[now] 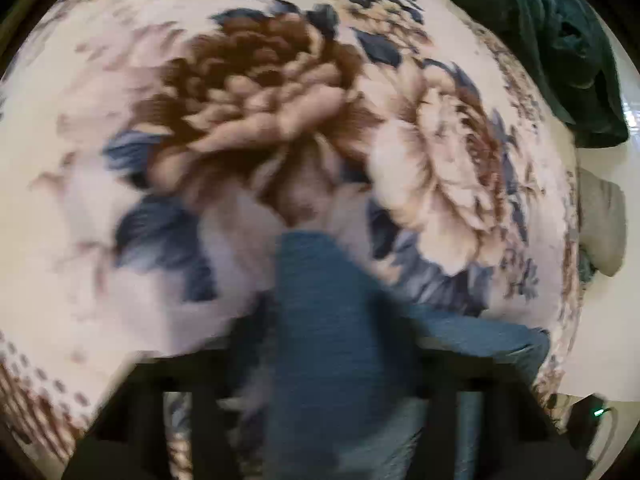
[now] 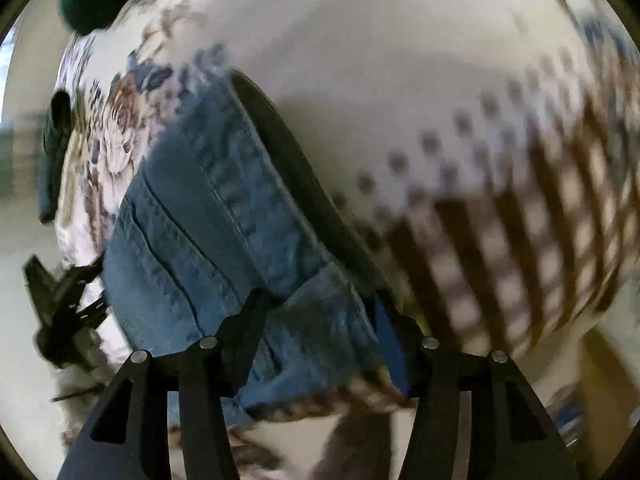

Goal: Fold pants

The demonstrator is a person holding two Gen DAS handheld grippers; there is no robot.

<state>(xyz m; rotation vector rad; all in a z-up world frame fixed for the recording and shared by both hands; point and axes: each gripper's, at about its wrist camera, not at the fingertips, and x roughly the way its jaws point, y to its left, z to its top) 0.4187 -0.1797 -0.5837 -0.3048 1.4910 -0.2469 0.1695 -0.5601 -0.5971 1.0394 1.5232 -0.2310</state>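
Observation:
Blue denim pants (image 1: 328, 320) hang between the fingers of my left gripper (image 1: 332, 376), which is shut on the pants; the view is blurred. In the right wrist view the pants (image 2: 208, 224) show seams and a hem stretching up and left over the bed. My right gripper (image 2: 320, 332) is shut on the pants near a hem edge. The left gripper (image 2: 60, 304) shows at the left edge of that view, beside the denim.
A floral blanket (image 1: 280, 120) with brown flowers and blue leaves covers the bed; it has a brown checked border (image 2: 520, 220). A dark green garment (image 1: 560, 40) lies at the bed's far right edge. A grey item (image 1: 600, 228) sits beyond the edge.

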